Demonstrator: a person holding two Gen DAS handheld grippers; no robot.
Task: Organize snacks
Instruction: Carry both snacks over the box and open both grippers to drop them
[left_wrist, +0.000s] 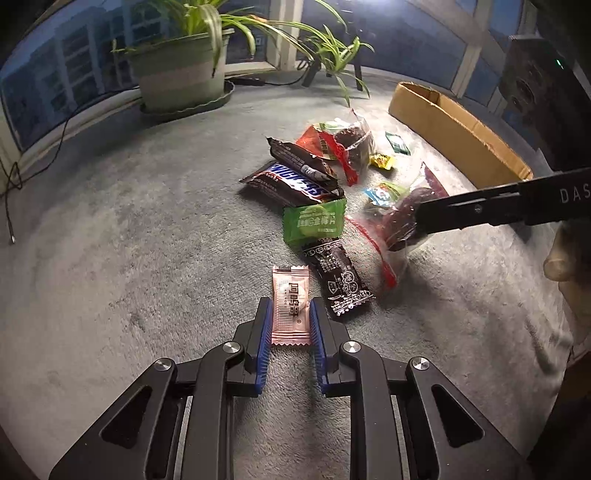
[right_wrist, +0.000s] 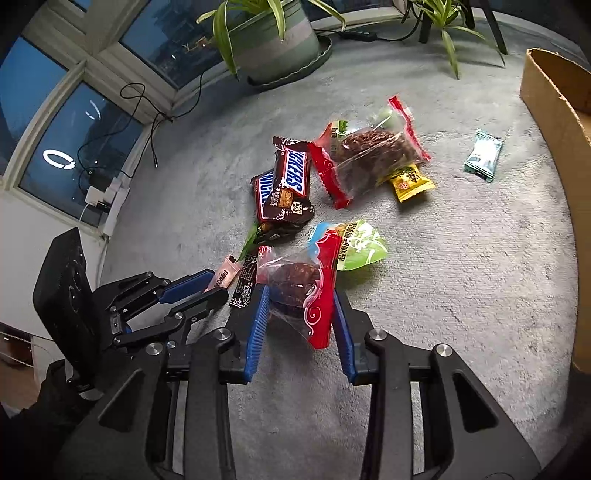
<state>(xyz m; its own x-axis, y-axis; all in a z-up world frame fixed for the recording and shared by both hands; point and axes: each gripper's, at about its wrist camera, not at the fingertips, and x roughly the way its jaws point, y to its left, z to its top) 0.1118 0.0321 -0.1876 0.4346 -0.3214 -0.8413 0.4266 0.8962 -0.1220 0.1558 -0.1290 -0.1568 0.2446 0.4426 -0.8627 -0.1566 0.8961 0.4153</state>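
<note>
Left wrist view: the left gripper (left_wrist: 290, 314) had its blue-padded jaws closed in on a small pink foil sachet (left_wrist: 290, 307) lying flat on the grey carpet (left_wrist: 129, 258), pads pressing its long edges. Just beside it lay a black printed wrapper (left_wrist: 338, 278).

Right wrist view: the right gripper (right_wrist: 299, 299) clamped a clear red-edged bag of dark dried fruit (right_wrist: 297, 291) between its jaws, near the brown Snickers bars (right_wrist: 286, 184). A cardboard box (right_wrist: 554, 122) stood well apart.

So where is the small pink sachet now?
In the left wrist view, the pink sachet lies on the carpet between the left gripper fingers, beside the black packet.
</note>
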